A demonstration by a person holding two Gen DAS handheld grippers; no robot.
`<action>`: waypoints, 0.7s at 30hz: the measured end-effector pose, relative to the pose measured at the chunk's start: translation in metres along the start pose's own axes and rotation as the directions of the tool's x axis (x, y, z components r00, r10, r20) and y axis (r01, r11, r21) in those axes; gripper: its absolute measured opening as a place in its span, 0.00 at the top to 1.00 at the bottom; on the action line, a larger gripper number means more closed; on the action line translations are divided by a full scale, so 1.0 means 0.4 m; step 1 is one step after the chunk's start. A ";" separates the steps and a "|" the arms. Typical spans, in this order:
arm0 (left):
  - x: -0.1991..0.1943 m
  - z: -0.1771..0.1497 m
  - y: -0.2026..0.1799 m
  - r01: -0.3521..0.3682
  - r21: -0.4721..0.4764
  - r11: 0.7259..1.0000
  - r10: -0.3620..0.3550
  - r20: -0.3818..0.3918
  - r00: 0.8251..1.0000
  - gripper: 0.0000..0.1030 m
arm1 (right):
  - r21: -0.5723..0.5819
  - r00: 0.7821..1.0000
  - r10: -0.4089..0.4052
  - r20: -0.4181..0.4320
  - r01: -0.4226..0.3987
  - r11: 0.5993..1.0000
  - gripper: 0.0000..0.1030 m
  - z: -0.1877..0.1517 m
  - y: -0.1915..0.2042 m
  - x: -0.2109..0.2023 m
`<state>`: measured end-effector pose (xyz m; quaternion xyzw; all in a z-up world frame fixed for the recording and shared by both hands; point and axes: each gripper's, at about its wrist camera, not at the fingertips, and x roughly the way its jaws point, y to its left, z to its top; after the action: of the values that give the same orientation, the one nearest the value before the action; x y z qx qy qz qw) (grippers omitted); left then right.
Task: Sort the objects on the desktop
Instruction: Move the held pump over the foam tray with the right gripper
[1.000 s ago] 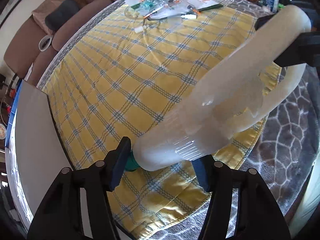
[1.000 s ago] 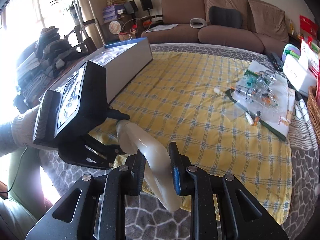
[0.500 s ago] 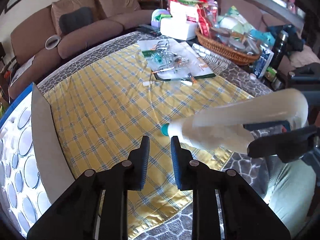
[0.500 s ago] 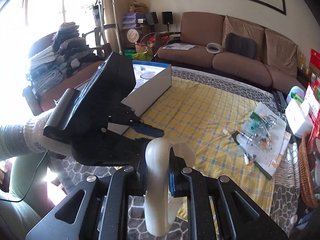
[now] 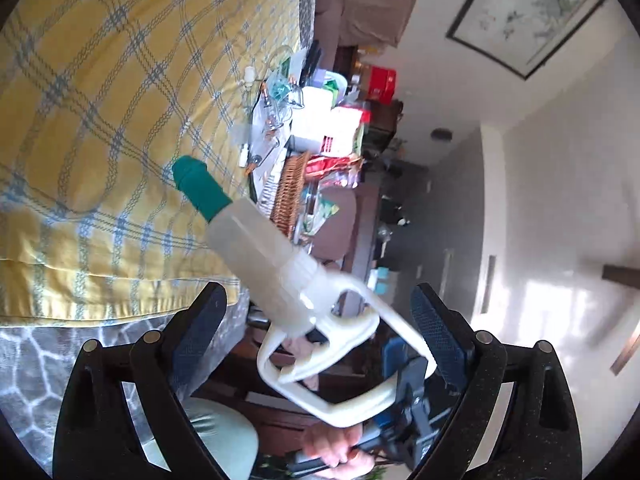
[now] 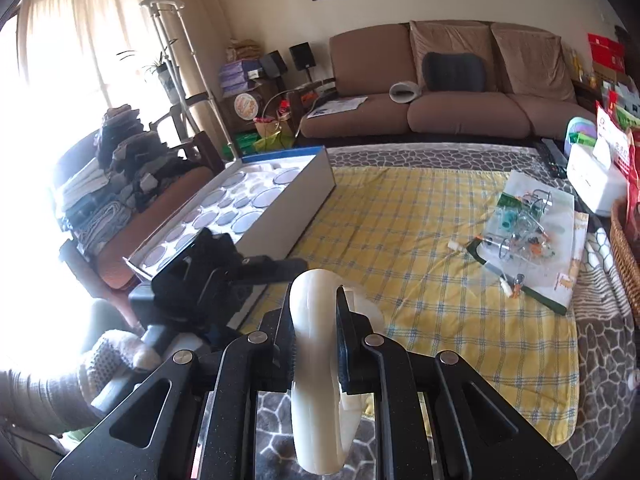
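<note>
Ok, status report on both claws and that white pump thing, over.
Right claw shut on pump handle. Left claw opening, pads clear of pump, which sits between them. Green tip over yellow cloth. Nothing in the way.

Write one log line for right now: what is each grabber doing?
left gripper: jaws opening around pump, not pressing | right gripper: shut on white pump handle | pump: off the yellow cloth

pump handle (image 6: 316, 380): my right claw (image 6: 316, 344) covers its middle; I can't see the pump body past it
left claw (image 6: 224, 276): dark against window glare; I can't make out its fingers in the right view
clutter pile (image 6: 524, 224): too small for me to name the pieces
wicker basket (image 6: 624, 256): cut by the frame edge
person's hand (image 5: 336, 448): blurred; half behind the claw frame
</note>
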<state>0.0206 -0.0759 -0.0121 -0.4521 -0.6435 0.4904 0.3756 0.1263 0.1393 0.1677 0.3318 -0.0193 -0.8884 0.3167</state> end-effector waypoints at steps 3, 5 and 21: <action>0.030 0.016 0.030 0.065 -0.069 0.995 -0.065 0.008 0.998 0.07 | -0.047 1.000 -0.003 0.015 0.004 0.999 0.86 -0.018 0.027 -0.030; 0.049 0.028 0.051 0.105 -0.112 0.988 -0.104 0.016 0.994 0.07 | -0.060 1.000 0.009 0.010 -0.008 0.998 0.85 -0.022 0.038 -0.042; 0.082 0.018 0.068 -0.057 -0.065 0.996 0.057 -0.001 0.998 0.56 | -0.125 0.996 -0.062 -0.067 0.053 0.991 0.86 -0.002 0.044 -0.055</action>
<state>0.0096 -0.0438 -0.0390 -0.4819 -0.6461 0.4801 0.3462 0.1494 0.1381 0.1841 0.3435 0.0562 -0.8844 0.3111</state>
